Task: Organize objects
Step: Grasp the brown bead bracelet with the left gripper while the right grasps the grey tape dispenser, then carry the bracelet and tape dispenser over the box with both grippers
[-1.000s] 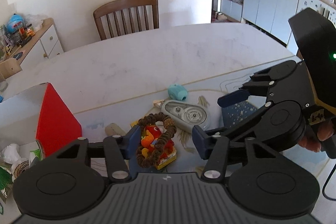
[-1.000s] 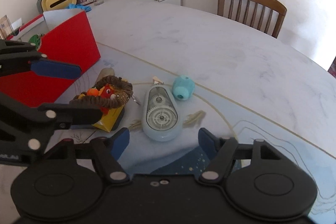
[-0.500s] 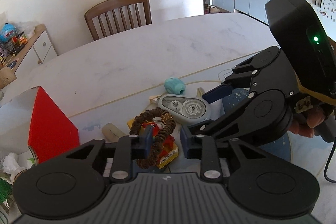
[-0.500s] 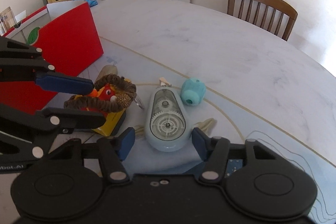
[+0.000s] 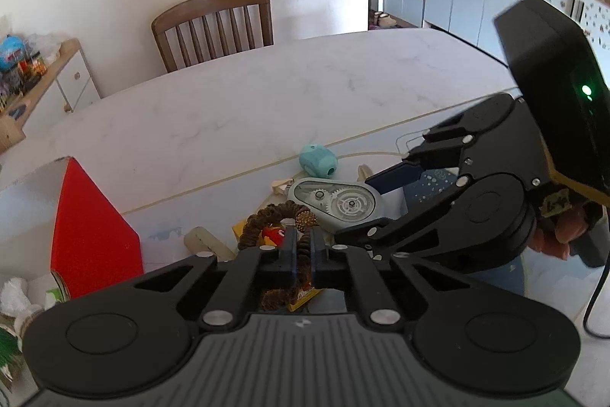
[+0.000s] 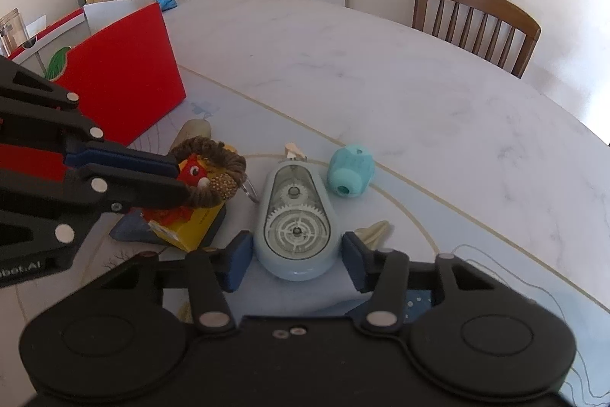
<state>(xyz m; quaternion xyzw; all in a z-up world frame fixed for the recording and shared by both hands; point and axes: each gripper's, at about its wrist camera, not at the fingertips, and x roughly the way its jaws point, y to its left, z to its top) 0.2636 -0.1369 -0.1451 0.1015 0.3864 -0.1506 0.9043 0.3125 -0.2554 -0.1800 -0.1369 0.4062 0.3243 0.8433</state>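
My left gripper (image 5: 301, 250) is shut on a brown bead bracelet (image 5: 267, 216), pinching its near side. In the right wrist view the left gripper (image 6: 179, 180) comes in from the left, and the bracelet (image 6: 225, 155) lies around a red plush toy (image 6: 192, 172) on a yellow box (image 6: 190, 227). A pale blue correction-tape dispenser (image 6: 297, 216) lies flat between the fingers of my right gripper (image 6: 297, 262). Its jaws are closing, and the pads stand close beside the dispenser's sides. A teal sharpener (image 6: 350, 170) sits just beyond the dispenser.
A red open box (image 6: 122, 82) stands at the left on the white marble table (image 6: 381, 63). A beige tube (image 6: 194, 130) lies beside the box. A pale blue mat (image 6: 400, 208) lies under the objects. A wooden chair (image 6: 476, 21) stands at the far side.
The left jaws went from wide open to shut on the bracelet. The right gripper came forward and its jaws narrowed around the dispenser.
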